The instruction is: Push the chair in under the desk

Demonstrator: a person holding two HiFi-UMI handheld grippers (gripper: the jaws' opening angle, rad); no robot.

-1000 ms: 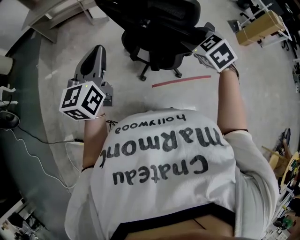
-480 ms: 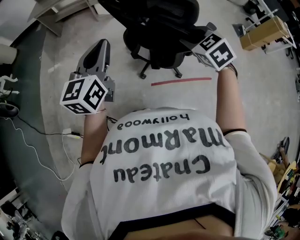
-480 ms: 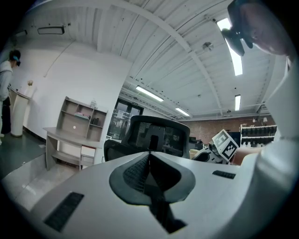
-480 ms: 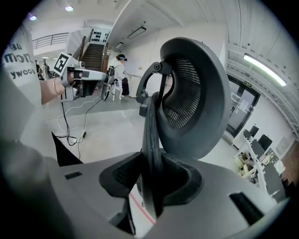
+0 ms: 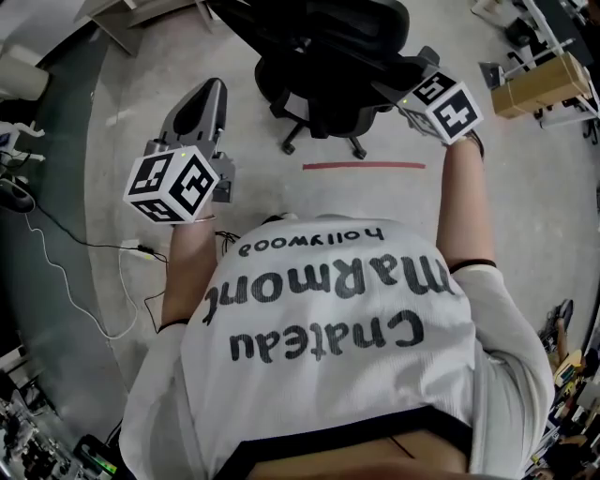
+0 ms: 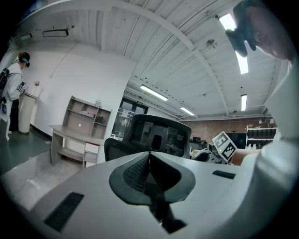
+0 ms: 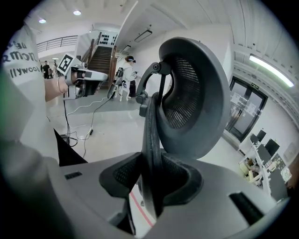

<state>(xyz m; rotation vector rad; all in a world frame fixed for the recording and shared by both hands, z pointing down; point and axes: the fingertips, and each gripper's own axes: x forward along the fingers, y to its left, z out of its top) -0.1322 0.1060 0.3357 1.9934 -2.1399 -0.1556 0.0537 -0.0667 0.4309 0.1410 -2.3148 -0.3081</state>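
The black mesh office chair (image 5: 319, 66) stands on the concrete floor at the top of the head view, with its backrest (image 7: 191, 98) toward me. My right gripper (image 5: 398, 82) is shut on the backrest's thin side edge (image 7: 150, 140), which runs between its pads. My left gripper (image 5: 208, 94) is shut on nothing and hangs in the air left of the chair, apart from it. In the left gripper view the chair (image 6: 159, 135) is ahead beyond the left gripper (image 6: 149, 161).
A pale desk with shelves (image 6: 70, 133) stands beyond the chair, at the head view's top left (image 5: 141, 14). A red tape line (image 5: 364, 166) marks the floor behind the chair. Cables (image 5: 75, 244) trail at the left and a cardboard box (image 5: 544, 80) is at the right.
The chair and both grippers have shifted slightly right and farther off in the head view. My right gripper stays on the backrest's edge and the left stays shut.
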